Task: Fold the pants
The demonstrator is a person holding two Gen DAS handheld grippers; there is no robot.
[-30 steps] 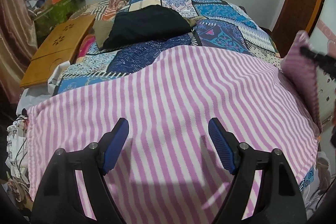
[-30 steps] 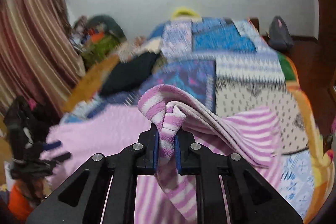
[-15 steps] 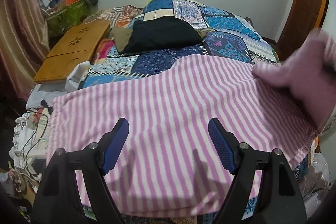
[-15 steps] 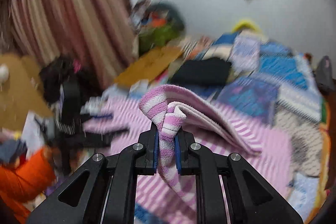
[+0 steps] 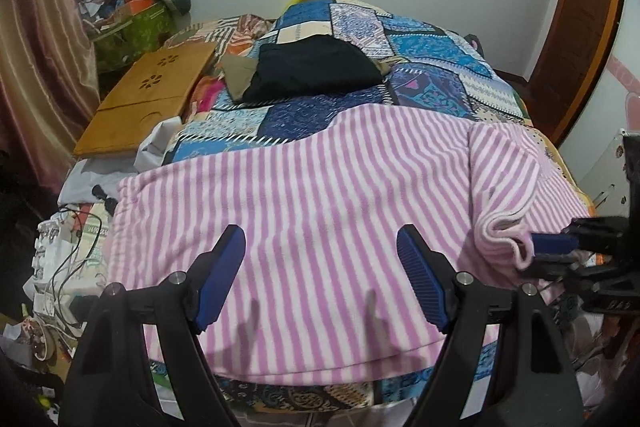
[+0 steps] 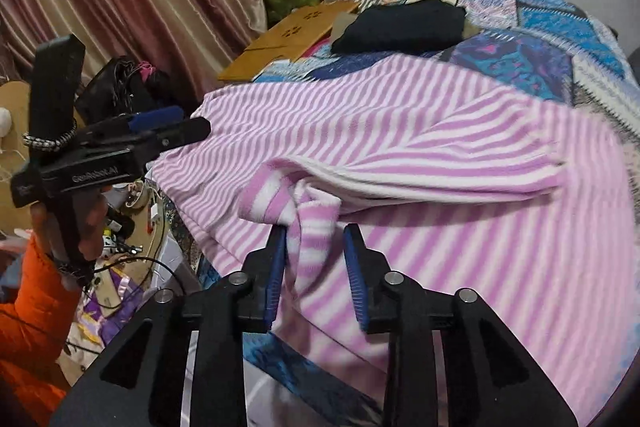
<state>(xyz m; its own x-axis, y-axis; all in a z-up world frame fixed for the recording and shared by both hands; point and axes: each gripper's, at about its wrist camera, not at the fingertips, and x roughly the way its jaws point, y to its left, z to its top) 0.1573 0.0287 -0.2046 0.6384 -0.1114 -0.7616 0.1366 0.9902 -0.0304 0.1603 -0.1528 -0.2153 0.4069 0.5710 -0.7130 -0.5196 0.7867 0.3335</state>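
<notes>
My right gripper has just been letting its jaws apart: they now stand a little open with the bunched pink-and-white striped hem of the pants lying loose between them, the cloth against the left pad and clear of the right one, so I no longer have a firm hold on it. The pants lie spread across the near end of the bed, over its blue patchwork cover, with one side folded over onto the rest so that a rolled edge sits at the right in the left wrist view. My left gripper hangs above the striped cloth with its jaws wide apart and nothing in them. In the right wrist view I see the left gripper off the edge of the bed, held by a hand in an orange sleeve. A dark folded garment lies farther up the bed, well apart from the pants, and a wooden board sits beside it.
</notes>
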